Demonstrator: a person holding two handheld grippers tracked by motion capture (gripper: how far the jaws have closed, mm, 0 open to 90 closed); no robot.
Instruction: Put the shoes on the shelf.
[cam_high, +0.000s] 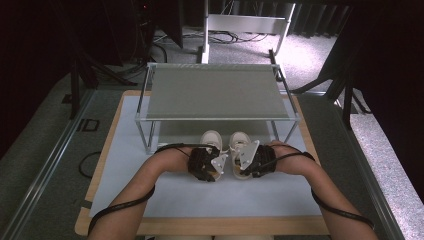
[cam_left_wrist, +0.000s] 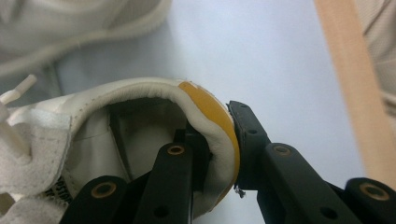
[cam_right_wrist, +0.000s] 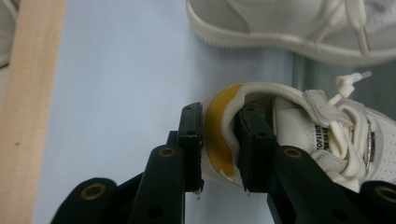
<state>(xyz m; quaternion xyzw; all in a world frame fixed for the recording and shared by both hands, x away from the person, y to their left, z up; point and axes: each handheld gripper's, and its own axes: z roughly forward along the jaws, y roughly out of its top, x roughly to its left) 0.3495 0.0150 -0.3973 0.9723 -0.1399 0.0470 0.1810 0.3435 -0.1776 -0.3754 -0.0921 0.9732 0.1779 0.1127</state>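
L gripper (cam_left_wrist: 222, 154): jaws pinch the heel collar of the left shoe (cam_left_wrist: 140, 121), one jaw inside the opening, other outside against the yellow-orange heel tab (cam_left_wrist: 212, 109). R gripper (cam_right_wrist: 219, 144): same grip on the right shoe (cam_right_wrist: 327, 135), jaws clamped across its padded heel rim, the yellow-orange patch (cam_right_wrist: 215, 126) between them.

Shoes are cream/off-white leather sneakers w/ white laces, knotted lace tips, small black print on the tongue label. In the high view the pair sits side by side, close together, toes pointing away from the person, heels toward the hands, on the pale mat (cam_high: 165, 195) covering the wooden table (cam_high: 200, 226), just in front of a metal-framed shelf (cam_high: 215, 92) w/ grey top. Both forearms come in from the bottom, cables trailing along them.
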